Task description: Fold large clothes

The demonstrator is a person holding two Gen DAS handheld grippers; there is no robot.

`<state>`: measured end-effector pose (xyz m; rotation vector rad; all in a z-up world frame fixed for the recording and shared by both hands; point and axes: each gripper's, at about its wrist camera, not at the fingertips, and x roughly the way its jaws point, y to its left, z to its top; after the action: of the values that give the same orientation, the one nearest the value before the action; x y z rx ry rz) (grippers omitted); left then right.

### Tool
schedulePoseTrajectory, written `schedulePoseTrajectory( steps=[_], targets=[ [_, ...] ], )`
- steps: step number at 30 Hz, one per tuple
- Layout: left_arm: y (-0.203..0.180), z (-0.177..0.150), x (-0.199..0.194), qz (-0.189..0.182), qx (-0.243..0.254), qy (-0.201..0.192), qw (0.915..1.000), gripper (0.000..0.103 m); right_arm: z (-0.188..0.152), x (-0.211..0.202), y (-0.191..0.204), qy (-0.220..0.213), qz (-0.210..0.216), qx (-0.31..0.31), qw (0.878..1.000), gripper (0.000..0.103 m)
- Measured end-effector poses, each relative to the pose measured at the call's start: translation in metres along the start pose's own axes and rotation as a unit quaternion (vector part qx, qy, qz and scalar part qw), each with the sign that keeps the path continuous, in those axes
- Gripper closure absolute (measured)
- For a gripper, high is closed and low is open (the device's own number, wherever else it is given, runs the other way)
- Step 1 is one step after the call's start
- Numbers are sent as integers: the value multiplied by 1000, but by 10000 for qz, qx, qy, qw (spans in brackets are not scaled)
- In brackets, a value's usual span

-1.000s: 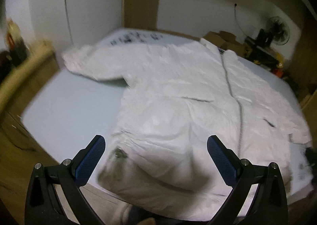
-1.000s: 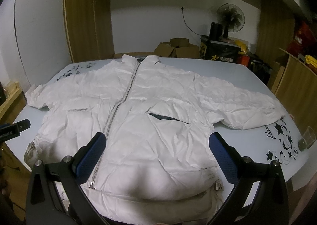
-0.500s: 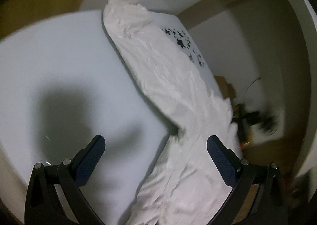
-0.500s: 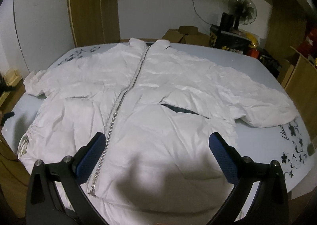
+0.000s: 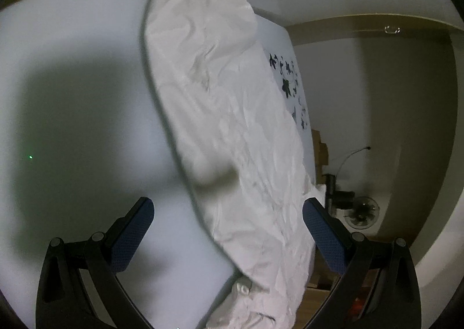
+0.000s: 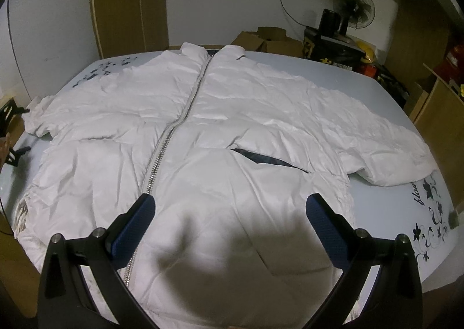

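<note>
Jacket (image 6: 220,137): it lies flat, front up, on my pale blue table (image 6: 362,88), which has black flower prints at its corners. Behind the table stand a wooden door (image 6: 130,1), cardboard boxes (image 6: 266,39) and a fan (image 6: 352,7) against the white wall. The jacket is white, puffy and creased, zipped up the middle, with a dark pocket slit (image 6: 266,159) and both arms spread out. My right gripper (image 6: 230,227) hovers over the hem, fingers wide apart and empty. My left gripper (image 5: 227,227) is spread too, above the left sleeve (image 5: 226,114).
</note>
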<state>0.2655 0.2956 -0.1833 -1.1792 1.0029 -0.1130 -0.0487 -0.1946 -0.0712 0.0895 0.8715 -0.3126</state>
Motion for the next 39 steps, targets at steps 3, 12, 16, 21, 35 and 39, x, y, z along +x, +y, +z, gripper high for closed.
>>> schedulePoseTrajectory(
  steps=[3,12,16,21,35,39],
  targets=[
    [-8,13,12,-27,104,26,9999,1,3,2,4,5,11,-55,10000,0],
    [-8,51,33,-374,-367,-107,9986,1,9,9,11,43,38,-101,9999,0],
    [-11,61,37,-411,-378,-184,9983,1,9,10,12,69,24,-63,10000,0],
    [-11,79,44,-546,-496,-327,9967,1,11,10,12,75,11,-43,10000,0],
    [15,78,35,-298,-334,-274,9986,79,9,13,4,107,-4,26,9999,0],
    [16,75,29,-351,-127,-307,9988,91,9,12,3,98,-5,24,9999,0]
  ],
)
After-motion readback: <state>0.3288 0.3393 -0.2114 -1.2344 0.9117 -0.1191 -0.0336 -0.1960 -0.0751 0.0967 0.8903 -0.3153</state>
